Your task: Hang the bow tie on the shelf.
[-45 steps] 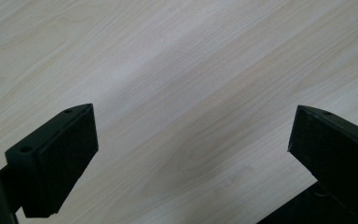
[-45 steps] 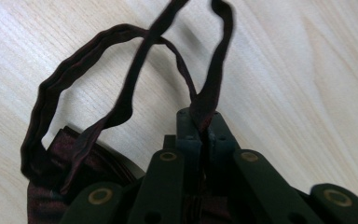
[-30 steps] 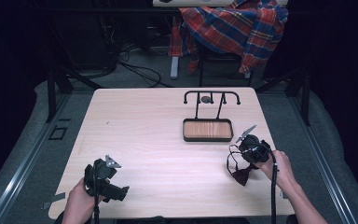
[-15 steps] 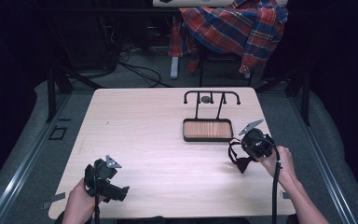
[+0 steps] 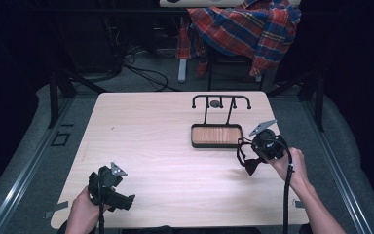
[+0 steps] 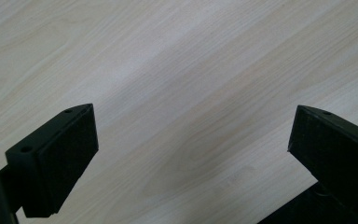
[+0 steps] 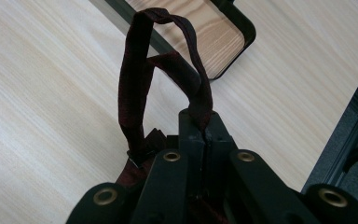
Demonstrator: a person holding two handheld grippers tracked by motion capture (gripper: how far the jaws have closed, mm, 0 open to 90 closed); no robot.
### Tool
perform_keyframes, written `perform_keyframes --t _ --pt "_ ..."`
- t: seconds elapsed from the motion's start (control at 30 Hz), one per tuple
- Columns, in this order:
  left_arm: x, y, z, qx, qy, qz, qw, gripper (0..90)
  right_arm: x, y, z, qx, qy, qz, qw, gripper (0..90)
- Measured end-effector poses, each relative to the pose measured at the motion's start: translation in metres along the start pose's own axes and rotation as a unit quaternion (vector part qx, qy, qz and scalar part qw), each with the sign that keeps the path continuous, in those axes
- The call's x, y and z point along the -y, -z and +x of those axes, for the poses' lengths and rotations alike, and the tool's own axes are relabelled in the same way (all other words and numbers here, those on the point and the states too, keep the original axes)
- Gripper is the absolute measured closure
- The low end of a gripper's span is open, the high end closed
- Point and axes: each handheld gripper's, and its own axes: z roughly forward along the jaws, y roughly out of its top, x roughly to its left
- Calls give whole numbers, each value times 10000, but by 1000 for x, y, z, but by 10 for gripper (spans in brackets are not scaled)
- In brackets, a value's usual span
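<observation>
Right claw pinches a dark red strap, its loop arching beyond the jaws toward the wooden tray.

dark strap: lower end hidden behind fingers | plaid cloth: cut off at top edge

One counter, two claws, left and right, one dark red bow tie, one wooden tray with one black rack, one plaid shirt
</observation>
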Motion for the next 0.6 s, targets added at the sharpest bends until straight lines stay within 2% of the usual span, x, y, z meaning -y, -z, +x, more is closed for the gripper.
perform_keyframes --t 0.13,0.17,0.6 --pt "0 0 0 0 -4 13 10000 15 -6 3 -2 36 5 -64 10000 893" --pt "0 0 0 1 3 9 10000 15 -9 4 -3 47 -39 -151 9999 894" --pt "0 0 0 -2 -8 21 10000 15 -21 6 -9 122 -45 -245 9996 894"
